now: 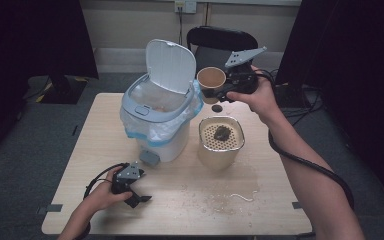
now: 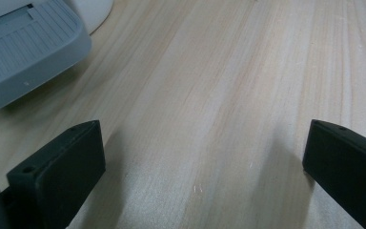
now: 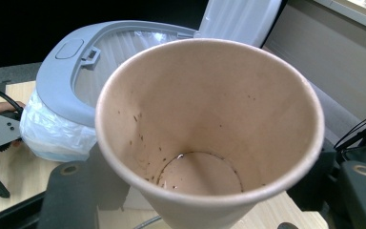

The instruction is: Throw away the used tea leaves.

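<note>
Beside the open-lidded bin (image 1: pixel 156 116), right gripper (image 1: pixel 226 91) pinches paper cup (image 1: pixel 211 80) w/ mouth tipped binward, prob. for dumping; left gripper (image 1: pixel 136 192) rests spread, idle.

Left gripper (image 1: pixel 139 194) low at the near left, gripped by the left hand (image 1: pixel 101 194), forearm entering from the bottom edge, jaws spread wide with nothing between them. Right gripper (image 1: pixel 223 92) raised high at the far right, held by the right hand (image 1: pixel 260 100), forearm stretched forward and up, jaws clamped on both sides of a paper cup (image 1: pixel 211 83).
</note>
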`<state>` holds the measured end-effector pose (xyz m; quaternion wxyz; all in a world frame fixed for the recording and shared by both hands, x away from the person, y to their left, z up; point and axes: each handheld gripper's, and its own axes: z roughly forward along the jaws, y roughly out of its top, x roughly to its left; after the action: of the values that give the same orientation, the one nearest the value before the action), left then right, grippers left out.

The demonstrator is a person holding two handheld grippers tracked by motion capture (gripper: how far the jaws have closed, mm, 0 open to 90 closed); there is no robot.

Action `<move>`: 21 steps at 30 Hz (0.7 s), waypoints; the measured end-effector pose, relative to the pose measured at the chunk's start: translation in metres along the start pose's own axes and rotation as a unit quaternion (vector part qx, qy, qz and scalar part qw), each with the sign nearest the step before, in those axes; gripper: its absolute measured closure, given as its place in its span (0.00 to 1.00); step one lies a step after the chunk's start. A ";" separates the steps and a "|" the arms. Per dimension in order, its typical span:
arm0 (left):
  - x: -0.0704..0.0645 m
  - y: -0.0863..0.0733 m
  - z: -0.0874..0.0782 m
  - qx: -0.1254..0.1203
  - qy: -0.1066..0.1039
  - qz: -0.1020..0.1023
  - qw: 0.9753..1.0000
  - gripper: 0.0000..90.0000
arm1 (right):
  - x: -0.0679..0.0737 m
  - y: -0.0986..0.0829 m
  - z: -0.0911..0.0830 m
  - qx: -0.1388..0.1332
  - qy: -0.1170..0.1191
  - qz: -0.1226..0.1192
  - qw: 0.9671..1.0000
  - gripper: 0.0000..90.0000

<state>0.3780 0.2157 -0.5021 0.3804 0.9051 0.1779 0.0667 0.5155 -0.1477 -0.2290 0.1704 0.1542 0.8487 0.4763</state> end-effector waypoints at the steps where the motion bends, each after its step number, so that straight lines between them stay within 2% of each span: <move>1: 0.000 0.000 0.000 -0.001 0.000 0.000 1.000 0.00 | 0.001 0.002 0.000 0.000 0.002 0.000 1.000 0.34; 6: 0.000 0.000 0.000 -0.001 0.000 0.000 1.000 0.00 | 0.004 0.008 -0.002 0.000 0.003 -0.005 1.000 0.34; 10: 0.000 0.000 0.000 -0.001 0.000 0.000 1.000 0.00 | 0.002 0.014 -0.001 0.002 0.005 0.002 1.000 0.34; 21: 0.000 0.000 0.000 0.000 0.000 0.000 1.000 0.00 | 0.011 0.037 0.015 0.005 0.014 -0.012 1.000 0.34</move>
<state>0.3780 0.2157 -0.5021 0.3805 0.9051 0.1777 0.0669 0.5159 -0.1135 -0.2065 0.1631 0.1380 0.8553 0.4719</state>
